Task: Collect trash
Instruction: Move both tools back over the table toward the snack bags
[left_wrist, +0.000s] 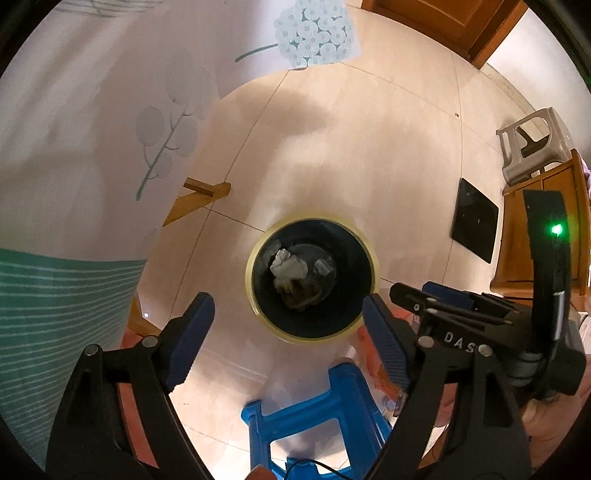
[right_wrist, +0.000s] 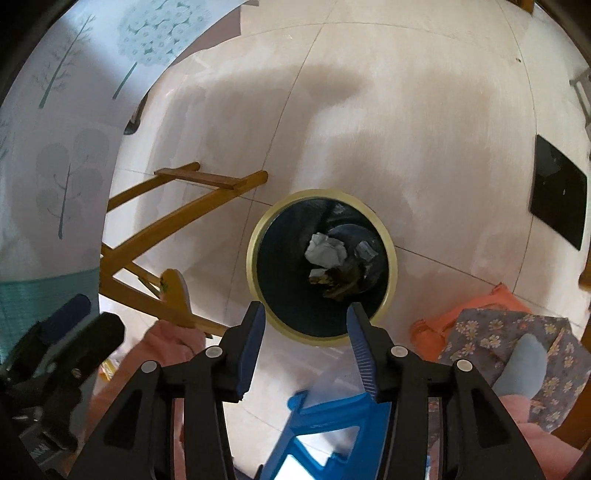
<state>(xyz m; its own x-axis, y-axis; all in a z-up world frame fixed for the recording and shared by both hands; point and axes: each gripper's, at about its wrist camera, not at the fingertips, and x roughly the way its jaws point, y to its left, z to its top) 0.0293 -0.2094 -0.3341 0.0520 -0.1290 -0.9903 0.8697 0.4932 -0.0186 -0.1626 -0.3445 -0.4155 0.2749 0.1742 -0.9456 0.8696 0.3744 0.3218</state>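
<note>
Trash (left_wrist: 290, 267) sits at bottom of bin (left_wrist: 258, 243): crumpled paper, light, squashy, pinch anywhere. Left gripper (left_wrist: 286, 334) jaws spread wide, empty; right gripper (right_wrist: 306, 345) half spread, empty, over bin.

Both fisheye views are warm and fairly bright, the pale floor (left_wrist: 369, 147) washed out and soft. Broad, diffuse shadows fall across it. Straight tile seams bow into curves toward the dark circular edges. The bin's (left_wrist: 312, 275) dark interior is dim and its rim slightly smeared by blur. A green lamp (left_wrist: 557, 229) flares with a small halo.
</note>
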